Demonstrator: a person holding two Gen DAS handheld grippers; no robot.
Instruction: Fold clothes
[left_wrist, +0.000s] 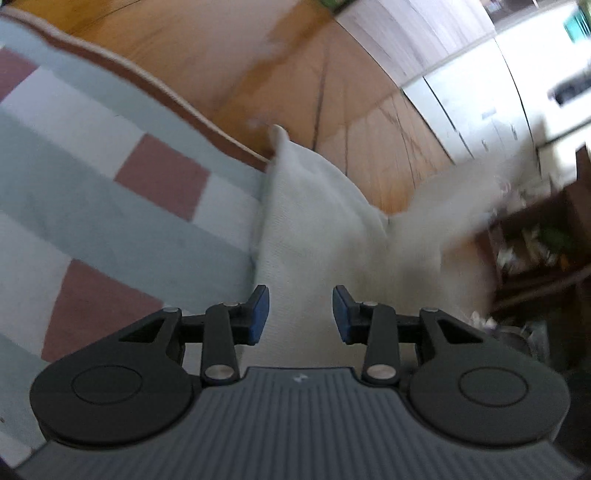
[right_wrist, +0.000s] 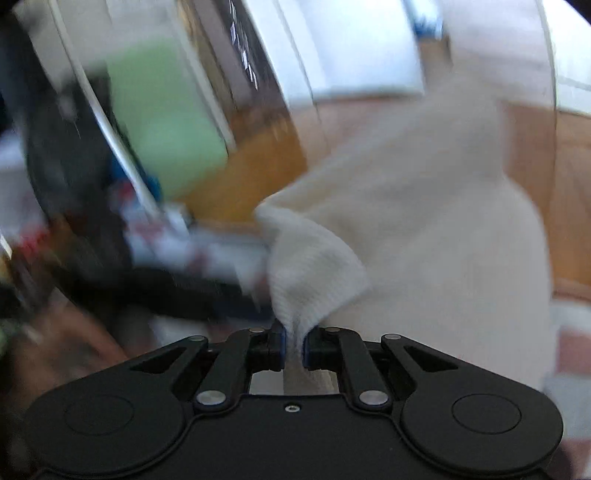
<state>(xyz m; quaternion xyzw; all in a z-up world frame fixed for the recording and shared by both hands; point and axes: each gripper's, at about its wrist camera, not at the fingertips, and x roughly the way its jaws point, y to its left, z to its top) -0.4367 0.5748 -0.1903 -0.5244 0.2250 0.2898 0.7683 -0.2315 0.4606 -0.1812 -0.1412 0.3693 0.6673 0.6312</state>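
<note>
A checked blanket (left_wrist: 110, 206) in grey, white and dusty red borders the wooden floor (left_wrist: 229, 62); beyond the floor stand pale cabinets (left_wrist: 476, 107), perhaps a kitchen's.

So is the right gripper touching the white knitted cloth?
Touching. The right wrist view shows the right gripper with both blue pads pinched on a bunched edge of the white knitted cloth.

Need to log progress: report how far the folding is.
Done: no finished fold shows. In hand: the right tongs are shut on a bunched edge of the white cloth, lifted off the checked cover. The left tongs stand open, cloth between but unpinched. Left: all the folding.
</note>
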